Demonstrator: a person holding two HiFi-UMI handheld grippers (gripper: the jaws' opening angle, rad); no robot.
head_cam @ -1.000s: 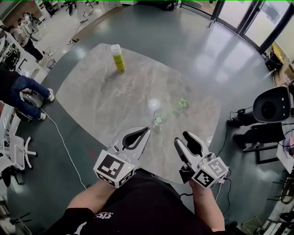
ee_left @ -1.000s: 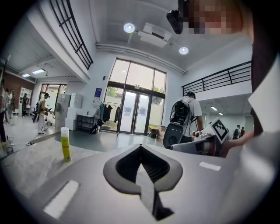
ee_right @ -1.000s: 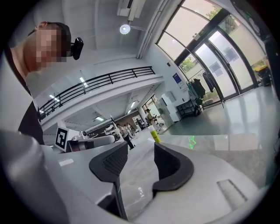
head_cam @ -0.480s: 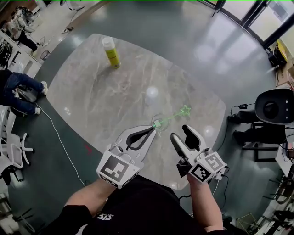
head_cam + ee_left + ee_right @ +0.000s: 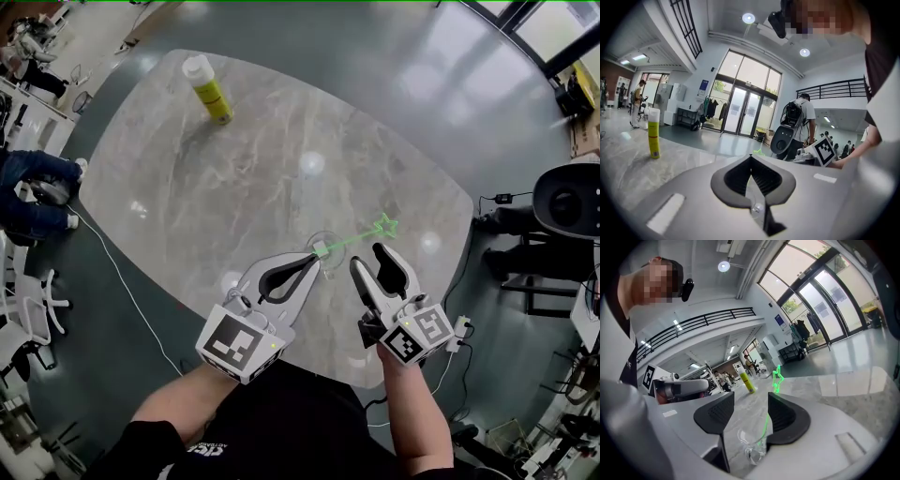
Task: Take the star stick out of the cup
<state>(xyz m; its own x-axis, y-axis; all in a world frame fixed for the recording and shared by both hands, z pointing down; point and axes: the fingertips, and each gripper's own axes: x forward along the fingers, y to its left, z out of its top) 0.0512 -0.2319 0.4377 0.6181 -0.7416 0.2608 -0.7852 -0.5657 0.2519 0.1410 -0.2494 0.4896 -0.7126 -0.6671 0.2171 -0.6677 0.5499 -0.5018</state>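
Observation:
A clear cup [image 5: 326, 247] stands on the marble table [image 5: 234, 178], and a green star stick [image 5: 361, 236] leans out of it to the right. My left gripper [image 5: 314, 258] is shut, its tips together at the cup's near left rim. In the left gripper view [image 5: 751, 158] a bit of clear glass shows through the slit between the pads. My right gripper [image 5: 369, 261] is open and its jaws are closing. In the right gripper view [image 5: 751, 399] the cup [image 5: 752, 446] and the stick [image 5: 765, 422] sit between the pads untouched, the stick nearest the right pad.
A yellow spray bottle [image 5: 208, 89] stands at the table's far left, also seen as the bottle [image 5: 654, 133] in the left gripper view. A seated person's legs [image 5: 33, 187] and a white cable [image 5: 122, 281] are left of the table. A black chair [image 5: 567, 202] sits to the right.
Both grippers have come forward to the cup. The left tips now reach its rim and the right jaws now flank the cup and stick. The right jaws spread wider.

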